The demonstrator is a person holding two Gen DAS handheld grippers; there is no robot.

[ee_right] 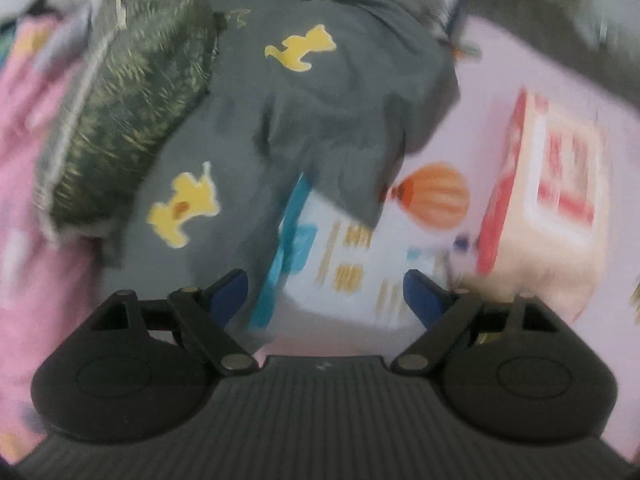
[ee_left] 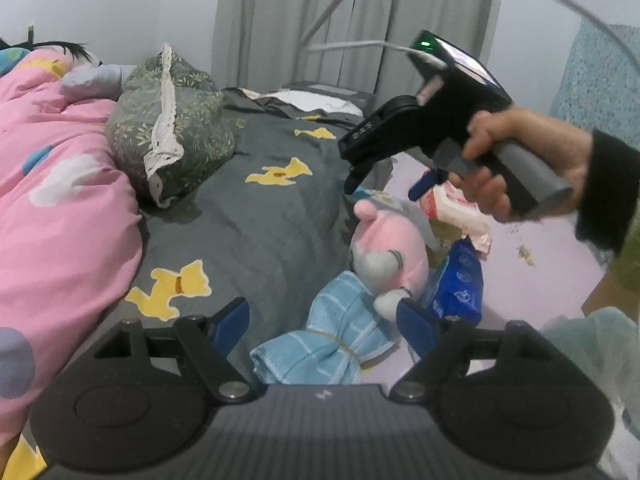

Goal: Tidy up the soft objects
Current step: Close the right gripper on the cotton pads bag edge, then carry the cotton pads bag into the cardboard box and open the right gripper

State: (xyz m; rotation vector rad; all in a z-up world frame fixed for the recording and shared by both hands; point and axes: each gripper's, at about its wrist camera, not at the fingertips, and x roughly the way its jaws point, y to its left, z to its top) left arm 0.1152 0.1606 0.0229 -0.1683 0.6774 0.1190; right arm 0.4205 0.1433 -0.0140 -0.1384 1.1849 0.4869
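Spread beneath us was a bed (ee_left: 256, 216) in grey quilted cloth printed with yellow shapes, and at three o'clock of it a smooth lilac sheet (ee_left: 532, 248); we judged ourselves between picks, with the soft things not yet sorted. Nearest, our left gripper (ee_left: 322, 322) stood released, blue pads wide, nothing between them; just beyond, at twelve o'clock, lay a ribbed pale-blue towel (ee_left: 320, 352) cinched at its middle like a bow; touching it, a round pink plush toy (ee_left: 392, 248) with a grey face; at its two o'clock a glossy blue packet (ee_left: 460, 280) and a crinkled pink-and-white pack (ee_left: 460, 208). Farther off, our right gripper (ee_left: 382, 186), held in a hand (ee_left: 516, 164), pointed down over the pile, also released and empty; in its own blurred view a white printed pack (ee_right: 352, 276) lay between the spread pads, untouched. Next, we judged, one gripper needed to lower onto the towel or toy and close gently. Farthest, at ten o'clock, sat a leafy green pillow (ee_left: 172, 128) and a pink duvet (ee_left: 60, 184).
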